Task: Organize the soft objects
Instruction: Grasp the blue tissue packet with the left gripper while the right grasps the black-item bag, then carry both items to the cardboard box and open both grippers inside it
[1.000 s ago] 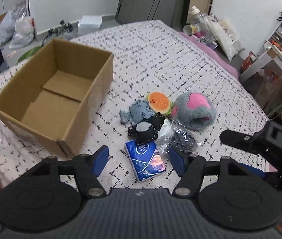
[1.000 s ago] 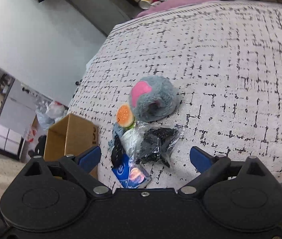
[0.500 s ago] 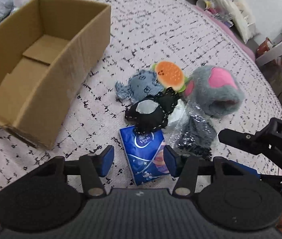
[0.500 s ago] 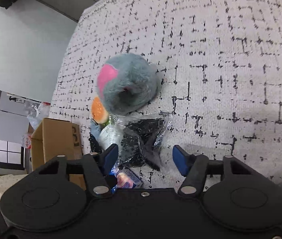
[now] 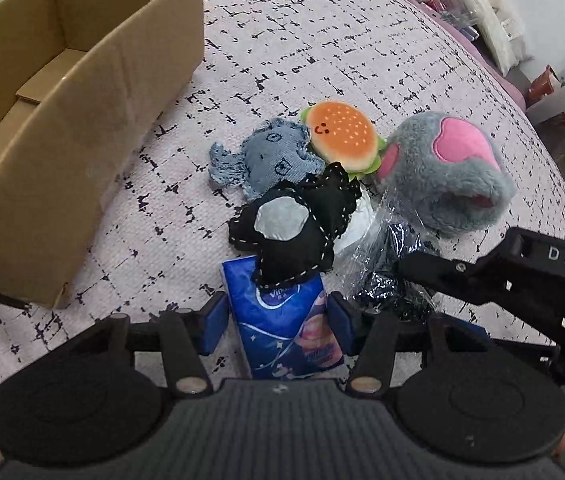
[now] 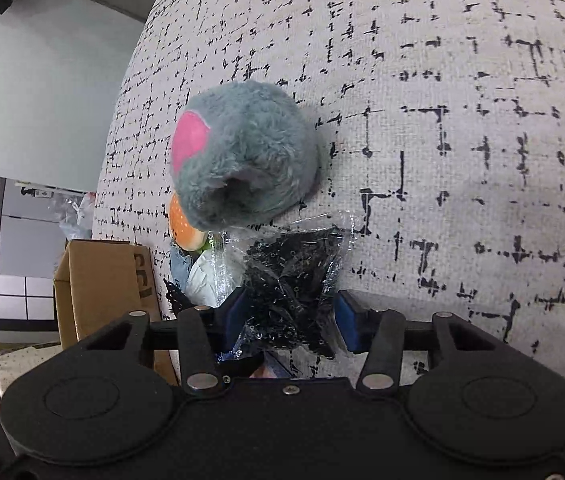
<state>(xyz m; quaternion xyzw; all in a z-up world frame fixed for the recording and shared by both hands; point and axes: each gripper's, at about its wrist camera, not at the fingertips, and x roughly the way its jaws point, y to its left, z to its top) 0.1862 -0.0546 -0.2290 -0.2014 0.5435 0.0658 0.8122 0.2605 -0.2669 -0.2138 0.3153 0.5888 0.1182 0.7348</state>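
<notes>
A: Where were the left tongs (image 5: 278,320)?
B: Low over the bed (image 5: 322,40), their blue pads on either side of the blue tissue pack (image 5: 286,320); the gap was narrow, yet I couldn't tell whether the pads were pressing it.
A: And the right tongs (image 6: 290,314)?
B: Part open around the clear bag of black bits (image 6: 298,280); whether they gripped it, I couldn't tell.
A: What lay in the pile?
B: A black stitched toy (image 5: 294,228) overlapped the far end of the tissue pack; beyond it sat a denim toy (image 5: 266,156), touching a burger toy (image 5: 340,136); the grey plush paw (image 5: 442,172) with pink pads lay to the right, against the bag.
A: And the box?
B: The cardboard box (image 5: 42,152) stood open to the left, apart from the pile; nothing showed inside it.
</notes>
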